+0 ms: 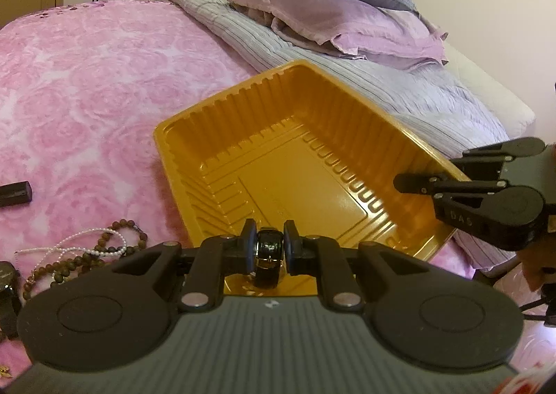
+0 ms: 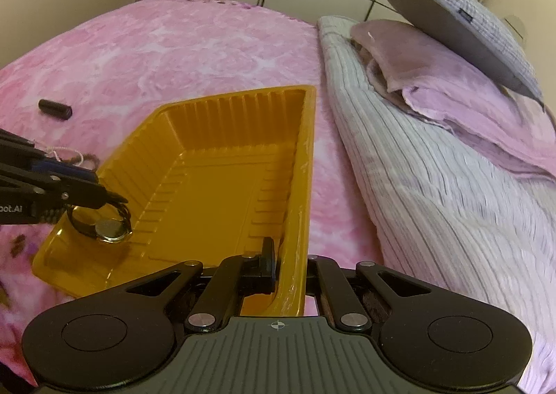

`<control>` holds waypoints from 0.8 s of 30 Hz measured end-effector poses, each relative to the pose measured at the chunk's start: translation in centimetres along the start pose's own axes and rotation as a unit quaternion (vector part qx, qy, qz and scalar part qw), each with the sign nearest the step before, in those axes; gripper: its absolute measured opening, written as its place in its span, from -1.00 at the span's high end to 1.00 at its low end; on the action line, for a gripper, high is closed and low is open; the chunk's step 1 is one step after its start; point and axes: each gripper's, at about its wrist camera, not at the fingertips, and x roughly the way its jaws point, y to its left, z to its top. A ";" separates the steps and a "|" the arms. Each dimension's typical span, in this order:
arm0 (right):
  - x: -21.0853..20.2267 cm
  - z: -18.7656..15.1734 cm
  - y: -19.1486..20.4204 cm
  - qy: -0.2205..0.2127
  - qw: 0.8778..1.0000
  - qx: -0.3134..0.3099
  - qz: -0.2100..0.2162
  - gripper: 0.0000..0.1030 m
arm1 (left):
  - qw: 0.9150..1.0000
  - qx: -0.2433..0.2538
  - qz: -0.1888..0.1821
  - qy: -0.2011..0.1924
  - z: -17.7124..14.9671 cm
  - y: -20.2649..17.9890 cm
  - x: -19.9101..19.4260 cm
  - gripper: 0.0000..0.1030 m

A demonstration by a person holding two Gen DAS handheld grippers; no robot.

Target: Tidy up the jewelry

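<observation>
A golden plastic tray (image 1: 194,122) lies on the pink bedspread. My left gripper (image 1: 269,248) is shut on a black wristwatch (image 1: 268,256) and holds it over the tray's near corner; the watch (image 2: 110,228) hangs with its case back showing in the right wrist view. My right gripper (image 2: 290,260) is shut on the tray's side wall (image 2: 295,220), one finger inside and one outside. It also shows in the left wrist view (image 1: 431,171). A brown bead bracelet (image 1: 104,241) and a pearl strand (image 1: 73,244) lie left of the tray.
A small black tube (image 1: 14,194) lies on the bedspread (image 1: 87,98) at the left. Another dark watch (image 1: 7,289) sits at the far left edge. A striped folded quilt (image 2: 434,192) and stacked pillows (image 2: 451,91) lie right of the tray.
</observation>
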 end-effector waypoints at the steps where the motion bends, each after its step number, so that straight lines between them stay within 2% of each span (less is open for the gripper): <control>1: 0.0 0.0 0.0 -0.001 1.000 -0.007 0.001 0.92 | 1.000 0.000 -0.001 0.000 0.0 -0.1 0.0 0.73; 5: 0.2 0.2 0.0 -0.001 1.000 -0.020 -0.002 0.92 | 1.000 -0.001 -0.003 -0.009 0.2 -0.2 -0.3 0.71; 8: 0.2 0.2 0.0 -0.001 1.000 -0.024 -0.003 0.92 | 1.000 -0.011 -0.006 -0.014 0.1 0.3 -1.0 0.47; 11: 0.2 0.1 0.0 -0.001 1.000 -0.021 -0.004 0.92 | 0.999 -0.023 0.003 -0.023 -0.3 1.2 -2.4 0.44; 17: 0.2 0.0 0.0 -0.003 1.000 -0.022 -0.003 0.92 | 0.995 -0.058 0.073 -0.035 -2.1 5.3 -5.9 0.43; 24: 0.2 0.3 -0.4 -0.005 0.999 -0.036 0.004 0.92 | 0.980 -0.089 0.175 -0.035 -6.0 10.5 -10.0 0.40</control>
